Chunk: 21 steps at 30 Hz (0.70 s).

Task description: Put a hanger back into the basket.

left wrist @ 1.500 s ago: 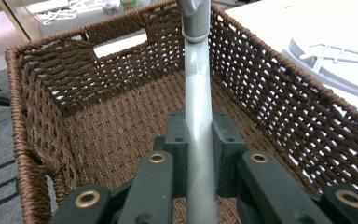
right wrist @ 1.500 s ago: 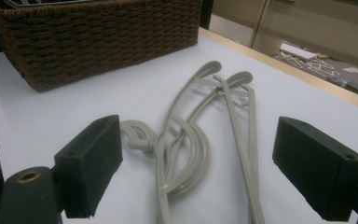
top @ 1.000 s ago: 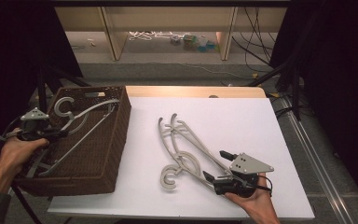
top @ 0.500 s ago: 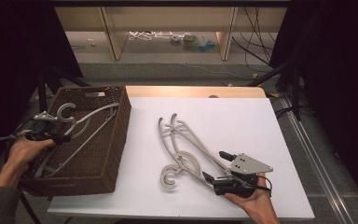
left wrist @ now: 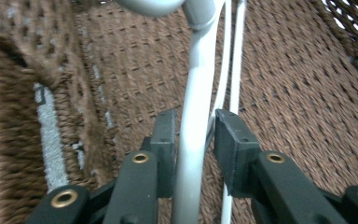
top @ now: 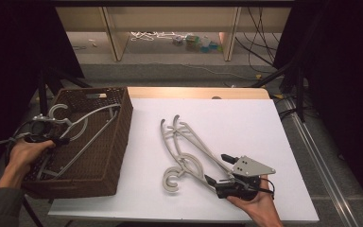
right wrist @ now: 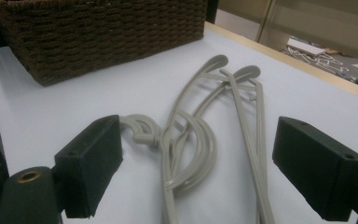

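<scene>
Over on the left, the left hand (top: 22, 153) reaches in from seven o'clock, its forearm slanting up over the near left corner of the wicker basket (top: 119, 142). The left tongs (top: 56, 138) point toward three o'clock, low inside the basket. Their jaws have just been opening: in the left gripper view the grey hanger (left wrist: 193, 135) runs straight up between the pads toward twelve o'clock, with a gap on the right side, so nothing is clamped. That hanger lies inside the basket, hook at the far left.

Out on the white worktop (top: 264, 123), a pile of grey hangers (top: 184, 151) lies at the centre, hooks at six o'clock. At the right, the right hand (top: 257, 205) cradles the right tongs (top: 217, 168) from below, pointing toward ten o'clock. Its jaws stand wide apart, the hangers' near ends lying between them, untouched.
</scene>
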Tool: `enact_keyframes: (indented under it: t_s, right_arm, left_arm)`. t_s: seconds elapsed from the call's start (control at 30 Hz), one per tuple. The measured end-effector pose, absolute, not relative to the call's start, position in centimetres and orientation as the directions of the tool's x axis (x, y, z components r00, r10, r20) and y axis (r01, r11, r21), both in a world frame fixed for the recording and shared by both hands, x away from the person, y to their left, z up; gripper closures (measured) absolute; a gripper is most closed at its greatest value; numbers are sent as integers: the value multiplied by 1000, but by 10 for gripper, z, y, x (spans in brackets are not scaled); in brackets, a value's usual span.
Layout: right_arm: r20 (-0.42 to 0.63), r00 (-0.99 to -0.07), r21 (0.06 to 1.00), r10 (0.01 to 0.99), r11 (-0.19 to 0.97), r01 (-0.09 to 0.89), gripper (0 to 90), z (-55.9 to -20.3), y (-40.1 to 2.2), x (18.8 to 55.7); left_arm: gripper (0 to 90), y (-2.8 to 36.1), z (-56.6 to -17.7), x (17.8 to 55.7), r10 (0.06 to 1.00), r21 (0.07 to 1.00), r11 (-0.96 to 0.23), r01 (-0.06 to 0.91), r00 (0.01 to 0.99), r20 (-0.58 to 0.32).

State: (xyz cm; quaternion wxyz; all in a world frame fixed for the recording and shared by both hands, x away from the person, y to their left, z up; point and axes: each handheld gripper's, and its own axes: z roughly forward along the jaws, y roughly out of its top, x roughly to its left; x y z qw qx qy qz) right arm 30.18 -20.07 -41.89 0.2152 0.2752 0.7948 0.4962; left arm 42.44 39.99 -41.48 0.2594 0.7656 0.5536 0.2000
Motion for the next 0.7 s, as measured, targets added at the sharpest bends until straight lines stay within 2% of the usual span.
enact_keyframes:
  t_s: [0.13, 0.17, 0.23, 0.27, 0.33, 0.4, 0.47, 0.5, 0.6, 0.7]
  right_arm:
    - [-61, -755, 907, 653, 353, 231, 167, -420, -201, 301]
    - [-63, -754, 908, 653, 352, 229, 167, -420, -200, 302]
    - [-64, -754, 909, 654, 349, 226, 167, -420, -200, 301]
    - [-70, -753, 910, 654, 351, 220, 167, -420, -199, 302]
    - [-67, -755, 908, 652, 353, 224, 167, -419, -200, 301]
    - [-73, -753, 910, 655, 353, 219, 167, -418, -201, 302]
    - [-72, -751, 909, 656, 352, 221, 167, -418, -201, 301]
    - [-70, -749, 909, 659, 351, 223, 166, -418, -201, 302]
    - [-70, -751, 910, 657, 351, 222, 166, -419, -200, 301]
    - [-72, -749, 911, 659, 349, 219, 166, -419, -200, 301]
  left_arm:
    - [565, 409, -411, 424, 959, 622, -244, 744, 281, 40]
    - [524, 413, -409, 423, 962, 647, -230, 727, 271, 37]
    - [487, 416, -405, 422, 947, 667, -276, 692, 315, 65]
    - [466, 413, -404, 419, 960, 675, -232, 700, 277, 43]
    - [412, 412, -402, 418, 959, 683, -237, 691, 278, 52]
    - [382, 407, -399, 414, 954, 691, -243, 680, 296, 44]
    - [364, 398, -394, 405, 971, 728, -173, 663, 239, 13]
    - [328, 390, -387, 398, 976, 761, -132, 635, 216, -11]
    - [286, 381, -380, 390, 976, 793, -113, 599, 216, -24]
    - [217, 357, -368, 373, 965, 845, -95, 527, 258, -53]
